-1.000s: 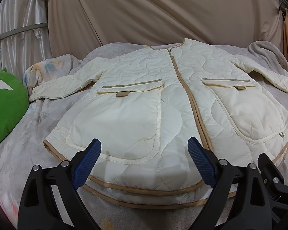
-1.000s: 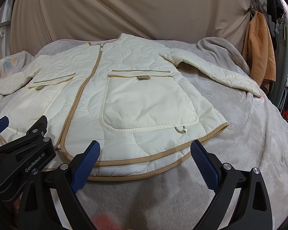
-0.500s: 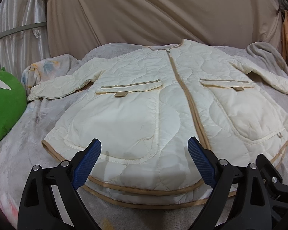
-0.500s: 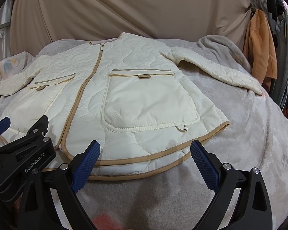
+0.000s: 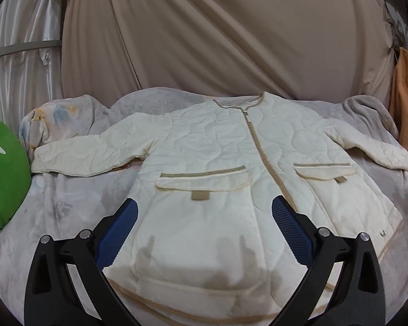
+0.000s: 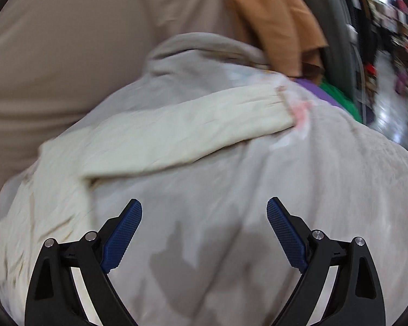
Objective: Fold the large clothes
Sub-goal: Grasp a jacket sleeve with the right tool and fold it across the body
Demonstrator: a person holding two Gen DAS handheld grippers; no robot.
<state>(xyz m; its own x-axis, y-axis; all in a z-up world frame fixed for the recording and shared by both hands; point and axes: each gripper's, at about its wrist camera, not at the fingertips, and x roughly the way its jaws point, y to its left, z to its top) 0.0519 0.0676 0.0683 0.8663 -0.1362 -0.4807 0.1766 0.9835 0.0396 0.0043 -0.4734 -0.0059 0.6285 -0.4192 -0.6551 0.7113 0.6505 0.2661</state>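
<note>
A cream quilted jacket (image 5: 217, 163) with tan trim lies face up and spread flat on a grey blanket (image 5: 68, 203), both sleeves stretched out. My left gripper (image 5: 204, 228) is open and empty, low over the jacket's left pocket near the hem. In the blurred right wrist view, the jacket's right sleeve (image 6: 190, 127) lies across the blanket (image 6: 285, 190), cuff to the upper right. My right gripper (image 6: 204, 231) is open and empty over bare blanket, below the sleeve.
A green cushion (image 5: 2, 179) sits at the left edge. A beige curtain (image 5: 217, 32) hangs behind. An orange garment (image 6: 274, 19) hangs at the right, and a bunched grey blanket fold (image 6: 204, 51) lies beyond the sleeve. Clutter shows far right.
My left gripper moved forward from the hem over the jacket's left pocket. My right gripper swung right and forward, from the hem toward the right sleeve. Both stayed open.
</note>
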